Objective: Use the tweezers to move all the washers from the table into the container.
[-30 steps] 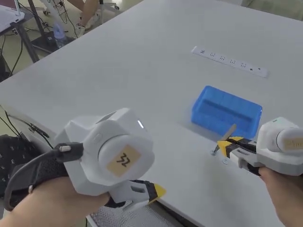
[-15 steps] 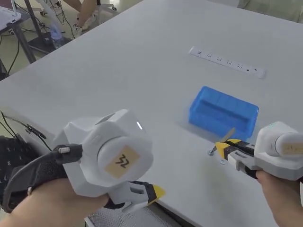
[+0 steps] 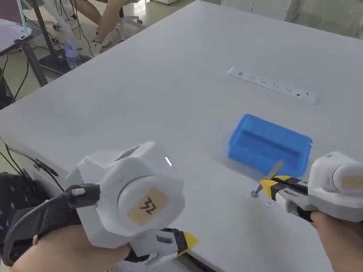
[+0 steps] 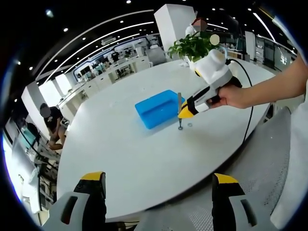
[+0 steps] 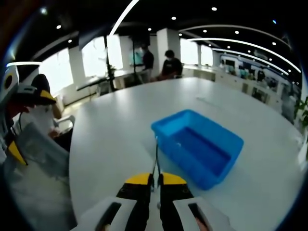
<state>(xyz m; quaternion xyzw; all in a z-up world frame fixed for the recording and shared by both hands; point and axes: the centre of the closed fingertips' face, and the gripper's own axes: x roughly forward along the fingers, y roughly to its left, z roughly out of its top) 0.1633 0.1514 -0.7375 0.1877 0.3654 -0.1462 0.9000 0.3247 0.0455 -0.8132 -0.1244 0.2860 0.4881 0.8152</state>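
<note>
The blue container (image 3: 270,143) stands open on the white table (image 3: 170,96); it also shows in the left gripper view (image 4: 156,109) and the right gripper view (image 5: 198,146). My right gripper (image 3: 272,187) (image 5: 154,179) is shut on the tweezers (image 3: 265,180) (image 5: 156,156). Their tips point down at the table just in front of the container. A small washer (image 3: 267,204) (image 4: 190,125) lies beside the tips. Whether the tips hold anything is too small to tell. My left gripper (image 3: 188,241) (image 4: 159,177) hangs open at the table's near edge, holding nothing.
A white power strip (image 3: 273,86) lies beyond the container. A mesh chair (image 4: 284,159) stands by the near edge. Desks, chairs and seated people (image 5: 169,65) are beyond the far side of the table.
The head camera has shifted slightly. My right gripper keeps the tweezers by the container's near side, tips a touch lower. My left gripper has stayed put.
</note>
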